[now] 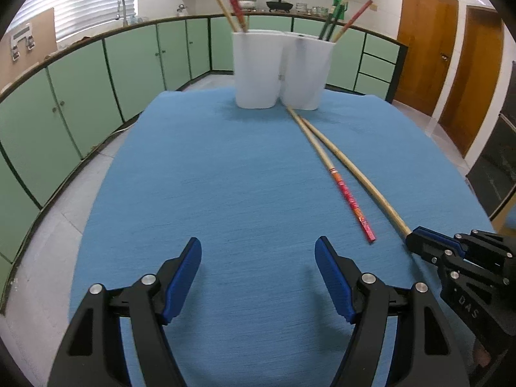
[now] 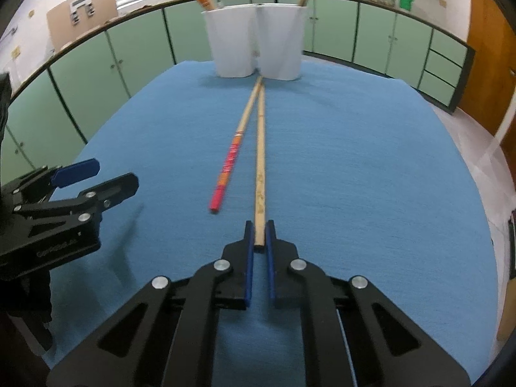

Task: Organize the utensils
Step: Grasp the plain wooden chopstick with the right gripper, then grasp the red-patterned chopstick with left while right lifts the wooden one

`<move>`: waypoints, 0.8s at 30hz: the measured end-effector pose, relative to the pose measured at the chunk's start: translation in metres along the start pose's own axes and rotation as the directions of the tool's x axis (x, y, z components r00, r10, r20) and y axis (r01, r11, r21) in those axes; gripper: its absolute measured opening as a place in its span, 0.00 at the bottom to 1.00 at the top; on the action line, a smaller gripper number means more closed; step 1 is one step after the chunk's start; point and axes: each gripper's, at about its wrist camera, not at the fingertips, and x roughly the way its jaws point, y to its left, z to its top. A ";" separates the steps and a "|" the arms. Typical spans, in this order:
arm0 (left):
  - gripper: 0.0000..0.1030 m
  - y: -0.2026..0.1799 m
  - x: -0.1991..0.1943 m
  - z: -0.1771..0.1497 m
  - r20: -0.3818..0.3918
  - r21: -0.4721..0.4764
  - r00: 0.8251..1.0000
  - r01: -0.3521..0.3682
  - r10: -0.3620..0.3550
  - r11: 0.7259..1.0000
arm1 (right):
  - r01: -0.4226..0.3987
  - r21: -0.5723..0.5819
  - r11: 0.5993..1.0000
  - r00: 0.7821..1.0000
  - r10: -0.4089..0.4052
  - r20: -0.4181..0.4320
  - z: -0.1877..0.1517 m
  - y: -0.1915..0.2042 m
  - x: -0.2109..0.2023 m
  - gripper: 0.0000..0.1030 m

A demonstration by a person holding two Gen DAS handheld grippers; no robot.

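1. Presently, the worktop under a blue woven cloth [image 2: 354, 161] is carrying every item listed below.
2. The white plastic two-compartment utensil holder [image 1: 280, 71] is standing upright at the far end of the cloth; its left compartment is holding red-patterned and plain bamboo chopsticks [image 1: 230, 0], its right compartment dark green and red-tipped chopsticks [image 1: 335, 22], all leaning outward.
3. The plain pale bamboo chopstick [image 2: 260, 161] is lying on the cloth, its far tip resting near the holder's base and its near end sitting between the right gripper's fingers.
4. The bamboo chopstick with a red patterned handle [image 2: 229, 161] is lying just left of the plain one in the right wrist view, the far tips converging and the near ends splaying apart; nothing is gripping it.
5. The right gripper [image 2: 259, 235], black with blue pads, is clenching its fingers on the near end of the plain chopstick.
6. The left gripper [image 1: 258, 274], same make, is hovering over bare cloth with fingers spread wide and released, grasping nothing, beside the right gripper.
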 end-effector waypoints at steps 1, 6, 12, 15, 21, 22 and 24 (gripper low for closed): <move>0.69 -0.004 0.000 0.001 0.001 -0.001 1.000 0.010 -0.010 1.000 | 0.006 0.008 1.000 1.000 -0.006 0.002 0.000 -0.004 -0.002 0.06; 0.69 -0.029 0.004 0.006 0.004 0.019 0.999 0.052 -0.052 0.998 | 0.038 0.065 0.997 0.999 -0.040 0.016 -0.001 -0.031 -0.008 0.06; 0.67 -0.056 0.015 0.009 -0.010 0.033 0.997 0.078 -0.078 0.996 | 0.062 0.121 0.991 0.998 -0.065 0.024 -0.002 -0.057 -0.011 0.06; 0.58 -0.063 0.025 0.010 -0.031 0.030 0.997 0.073 -0.072 0.997 | 0.063 0.133 0.989 0.997 -0.068 0.031 -0.001 -0.065 -0.012 0.06; 0.53 -0.069 0.035 0.010 -0.052 0.035 0.997 0.051 -0.050 0.998 | 0.053 0.133 0.990 0.997 -0.059 0.042 -0.003 -0.070 -0.013 0.06; 0.52 -0.070 0.035 0.010 -0.053 0.036 0.998 0.045 -0.043 0.998 | 0.049 0.136 0.990 0.998 -0.055 0.040 -0.004 -0.071 -0.012 0.06; 0.43 -0.072 0.037 0.011 -0.052 0.041 0.998 0.031 -0.029 0.999 | 0.042 0.142 0.989 0.998 -0.048 0.040 -0.004 -0.073 -0.012 0.06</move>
